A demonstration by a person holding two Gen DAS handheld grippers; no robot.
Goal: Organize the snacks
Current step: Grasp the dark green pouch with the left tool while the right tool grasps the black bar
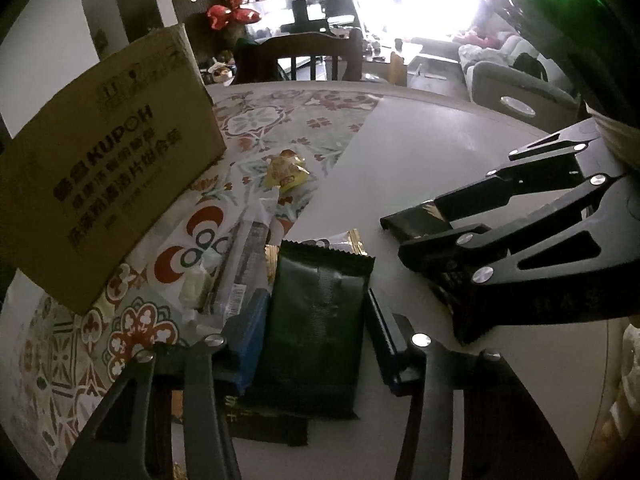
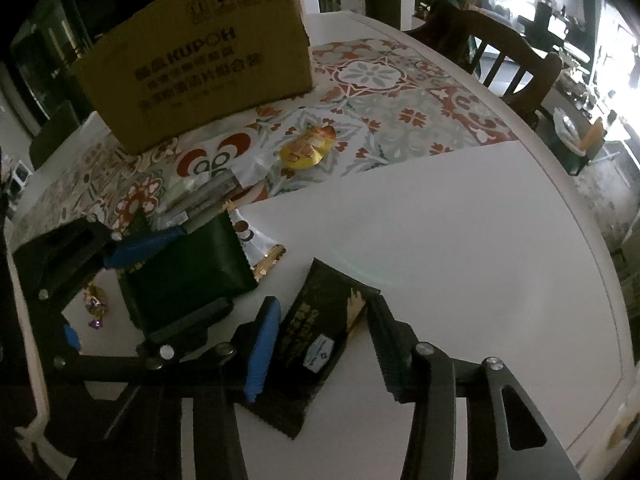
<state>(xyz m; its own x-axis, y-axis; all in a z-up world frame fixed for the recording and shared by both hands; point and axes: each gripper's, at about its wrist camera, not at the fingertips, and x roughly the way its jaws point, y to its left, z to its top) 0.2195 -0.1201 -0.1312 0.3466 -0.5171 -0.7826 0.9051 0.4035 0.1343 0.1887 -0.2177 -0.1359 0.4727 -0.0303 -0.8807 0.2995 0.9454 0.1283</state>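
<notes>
My left gripper [image 1: 316, 340] is open, its blue-padded fingers on either side of a dark green snack packet [image 1: 316, 320] lying on the table; the same packet shows in the right wrist view [image 2: 188, 272]. My right gripper [image 2: 320, 340] is open around a black snack packet with gold print [image 2: 316, 340]; it also shows in the left wrist view [image 1: 460, 248]. A yellow wrapped snack [image 2: 306, 148] lies on the patterned mat [image 2: 400, 92]. A cardboard box [image 2: 200, 60] stands at the mat's far end.
Long clear-wrapped snacks [image 1: 244, 264] and a white red-printed bag [image 1: 192, 248] lie beside the green packet. A small gold and purple candy [image 2: 96, 304] lies at the left. A white and brown packet [image 2: 256, 244] peeks from under the green one. A wooden chair [image 2: 512, 60] stands beyond the table.
</notes>
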